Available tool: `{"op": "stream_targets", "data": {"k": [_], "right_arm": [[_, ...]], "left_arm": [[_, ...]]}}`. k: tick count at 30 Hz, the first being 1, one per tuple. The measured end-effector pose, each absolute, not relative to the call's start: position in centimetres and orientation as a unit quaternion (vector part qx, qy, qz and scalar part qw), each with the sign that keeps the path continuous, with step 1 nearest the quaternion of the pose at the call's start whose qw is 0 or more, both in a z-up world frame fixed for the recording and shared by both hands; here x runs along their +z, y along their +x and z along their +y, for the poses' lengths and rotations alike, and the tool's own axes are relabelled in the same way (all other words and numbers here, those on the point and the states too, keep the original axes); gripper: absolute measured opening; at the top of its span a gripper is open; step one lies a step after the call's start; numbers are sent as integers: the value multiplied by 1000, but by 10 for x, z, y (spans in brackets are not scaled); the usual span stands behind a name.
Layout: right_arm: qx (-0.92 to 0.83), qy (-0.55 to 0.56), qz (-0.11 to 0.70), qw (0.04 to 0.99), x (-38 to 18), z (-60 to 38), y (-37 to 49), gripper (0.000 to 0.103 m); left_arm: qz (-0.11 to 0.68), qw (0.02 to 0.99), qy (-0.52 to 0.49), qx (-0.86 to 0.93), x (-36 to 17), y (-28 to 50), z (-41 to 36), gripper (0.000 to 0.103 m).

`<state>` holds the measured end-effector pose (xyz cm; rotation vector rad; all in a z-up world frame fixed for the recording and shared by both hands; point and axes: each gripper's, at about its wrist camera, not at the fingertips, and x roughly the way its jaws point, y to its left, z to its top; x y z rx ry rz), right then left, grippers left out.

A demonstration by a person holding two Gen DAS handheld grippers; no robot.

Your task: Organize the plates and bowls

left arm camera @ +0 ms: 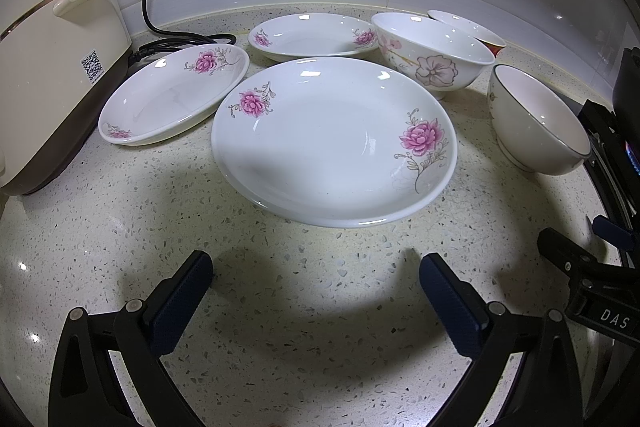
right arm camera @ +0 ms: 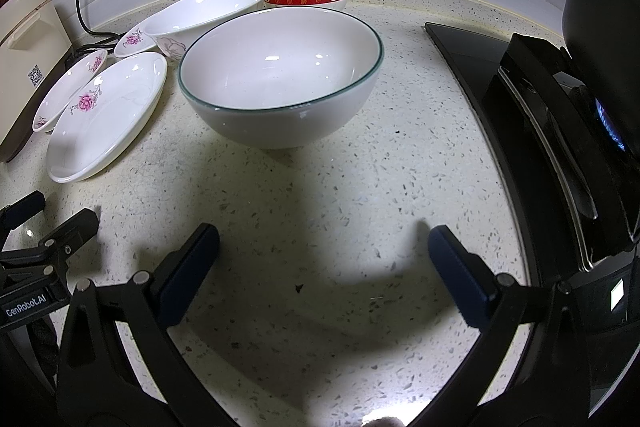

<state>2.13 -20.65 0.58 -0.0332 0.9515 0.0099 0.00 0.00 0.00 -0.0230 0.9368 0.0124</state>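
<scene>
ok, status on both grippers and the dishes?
Left gripper open, empty, facing big floral plate. Right gripper open, empty, facing green-rimmed bowl. Nothing stacked. Lit burner at right.

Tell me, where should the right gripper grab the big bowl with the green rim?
Probably the near rim of the green-rimmed bowl. It stands upright and open straight ahead of the right gripper, whose jaws are wide apart. One finger inside, one outside, pinching the thin wall from the front; its round belly looks too wide to span.
</scene>
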Motion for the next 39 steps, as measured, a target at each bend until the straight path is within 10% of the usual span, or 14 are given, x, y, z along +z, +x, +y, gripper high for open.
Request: {"op": "stream_targets", "data": {"k": [39], "right_arm": [[2,-12,459,889,7,-203,22,103]], "left_arm": [[479,873,36,-82,1,-6,10,103]]}}
